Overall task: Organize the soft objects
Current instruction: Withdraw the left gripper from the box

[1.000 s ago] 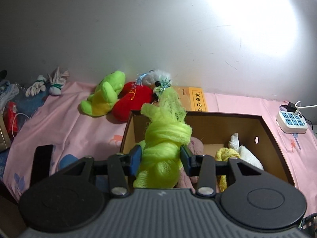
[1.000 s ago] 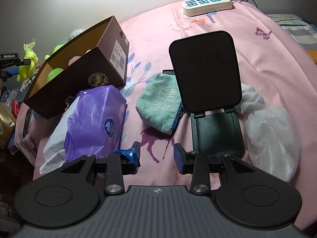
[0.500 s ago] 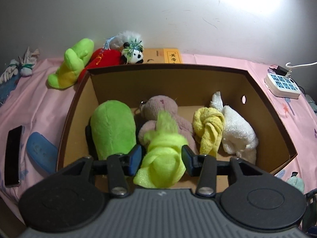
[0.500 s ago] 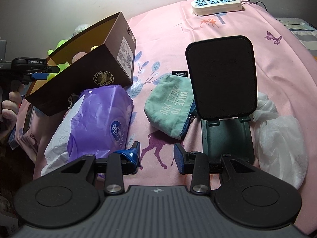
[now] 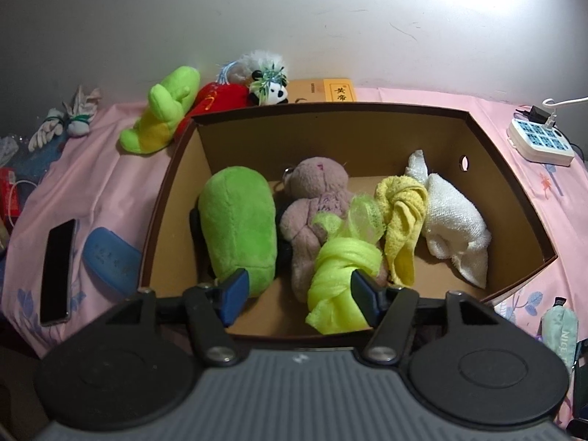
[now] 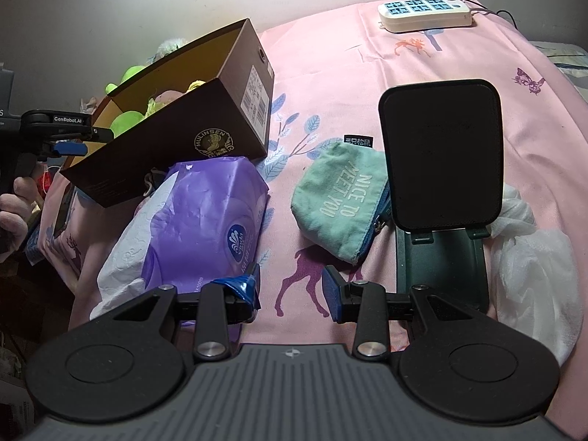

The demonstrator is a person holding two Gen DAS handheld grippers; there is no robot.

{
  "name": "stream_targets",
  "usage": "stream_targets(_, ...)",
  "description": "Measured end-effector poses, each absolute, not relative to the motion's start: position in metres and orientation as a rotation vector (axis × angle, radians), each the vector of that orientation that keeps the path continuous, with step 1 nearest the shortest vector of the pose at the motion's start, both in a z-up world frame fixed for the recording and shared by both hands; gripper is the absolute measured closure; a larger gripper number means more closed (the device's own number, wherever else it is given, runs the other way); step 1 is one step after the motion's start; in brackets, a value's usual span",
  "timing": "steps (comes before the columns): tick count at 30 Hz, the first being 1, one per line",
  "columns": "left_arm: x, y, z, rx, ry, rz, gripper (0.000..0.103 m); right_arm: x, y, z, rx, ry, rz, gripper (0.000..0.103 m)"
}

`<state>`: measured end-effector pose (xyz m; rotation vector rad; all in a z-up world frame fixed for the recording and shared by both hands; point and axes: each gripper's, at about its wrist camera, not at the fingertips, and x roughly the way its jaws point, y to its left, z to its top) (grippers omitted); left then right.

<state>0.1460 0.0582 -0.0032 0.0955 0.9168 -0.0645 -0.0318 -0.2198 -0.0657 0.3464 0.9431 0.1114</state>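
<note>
The left gripper [image 5: 297,296] has its blue-padded fingers [image 5: 232,296] spread wide, and the knotted neon-yellow mesh cloth [image 5: 340,279] now leans only against the right-hand pad, lying inside the brown cardboard shoebox [image 5: 514,198] at its near wall; half a second ago those fingers were pinched on it and a second ago it hung above the box rim. Just beyond the left finger lies a bright green plush cushion [image 5: 240,233], straight ahead a dusty-pink teddy bear [image 5: 316,202], and past the right finger a twisted yellow towel [image 5: 402,217] touching a knotted white towel [image 5: 454,226]. Behind the box, against the wall, sit a lime-green plush toy [image 5: 161,110], a red plush [image 5: 220,97] and a small panda plush [image 5: 270,86]. The right gripper [image 6: 290,290] hovers with its fingers parted and nothing between them, much as before. By its left finger is a purple tissue pack [image 6: 205,220]; ahead lies a mint fabric pouch [image 6: 345,198] reading "NICE TO MEET YOU", and beyond the right finger a black tablet on a green stand [image 6: 443,154]. The box side reads "MULINSEN"; the other tool's arm reads "GenRobot.AI". A white power strip [image 6: 426,14] lies farthest off on the pink printed bedsheet [image 6: 330,81].
</note>
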Motion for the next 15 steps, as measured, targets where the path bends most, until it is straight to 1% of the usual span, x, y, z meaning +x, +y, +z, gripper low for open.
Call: stream_targets(15, 0.091, 0.063, 0.015, 0.155, 0.895, 0.112, 0.038, -0.041, -0.212, -0.056, 0.290, 0.931, 0.199, 0.083)
